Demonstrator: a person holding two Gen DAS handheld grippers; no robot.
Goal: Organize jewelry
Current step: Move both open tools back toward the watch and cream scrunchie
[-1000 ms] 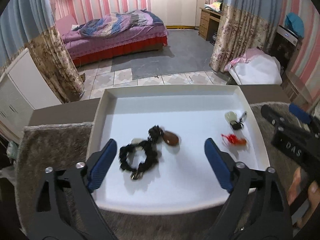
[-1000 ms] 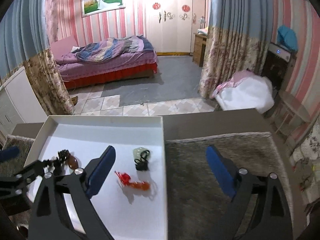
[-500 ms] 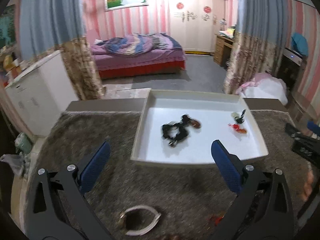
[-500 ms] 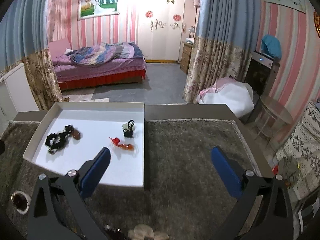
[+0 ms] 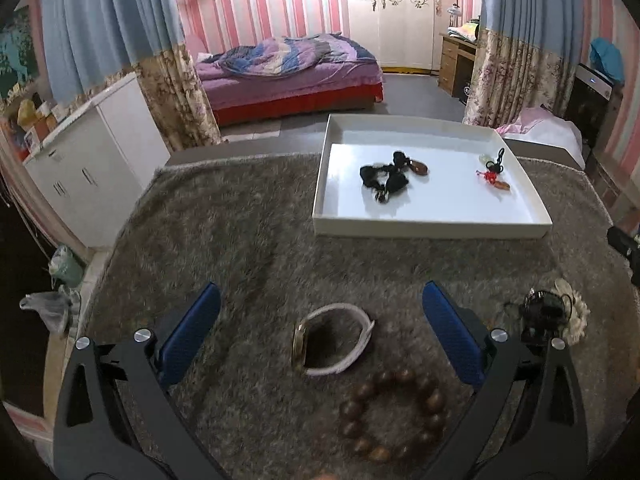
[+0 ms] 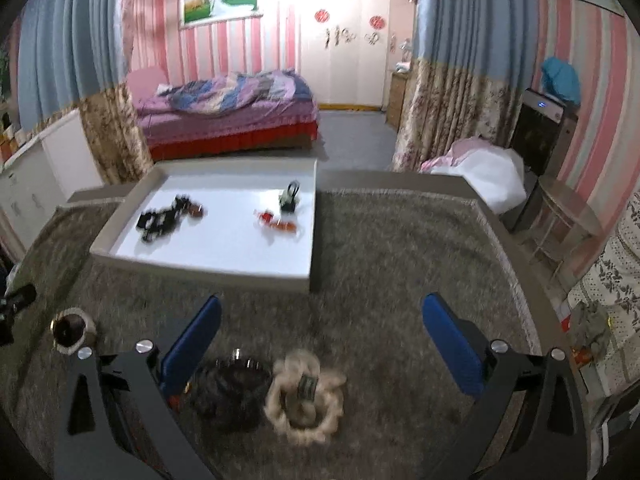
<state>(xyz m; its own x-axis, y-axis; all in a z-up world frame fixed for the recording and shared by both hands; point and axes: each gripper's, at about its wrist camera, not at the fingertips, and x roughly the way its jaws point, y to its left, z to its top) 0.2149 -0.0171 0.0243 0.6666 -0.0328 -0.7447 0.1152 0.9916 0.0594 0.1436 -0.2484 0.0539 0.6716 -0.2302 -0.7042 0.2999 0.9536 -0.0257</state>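
Observation:
A white tray [image 5: 432, 228] lies at the far side of a shaggy grey rug. It holds a black cord necklace with a brown pendant [image 5: 386, 178], a red charm [image 5: 492, 178] and a pale green pendant on black cord [image 5: 490, 158]. My left gripper [image 5: 320, 290] is open over the near rug, above a white-strapped watch [image 5: 338, 340] that lies between its blue fingers, with a brown bead bracelet [image 5: 394, 416] just nearer. My right gripper [image 6: 320, 298] is open too, over a cream scrunchie [image 6: 304, 398] and a dark beaded piece [image 6: 232, 388].
The rug [image 5: 240, 240] covers a low table whose far edge shows behind the tray. A white cabinet [image 5: 92, 160] stands to the left, and a bed [image 5: 288, 68] and flowered curtains beyond. A white bundle [image 6: 480, 176] and a small round table [image 6: 568, 212] stand to the right.
Both grippers have drawn back from over the tray to the near part of the rug. The watch, bead bracelet and scrunchie have come into view. The tray's contents have not moved.

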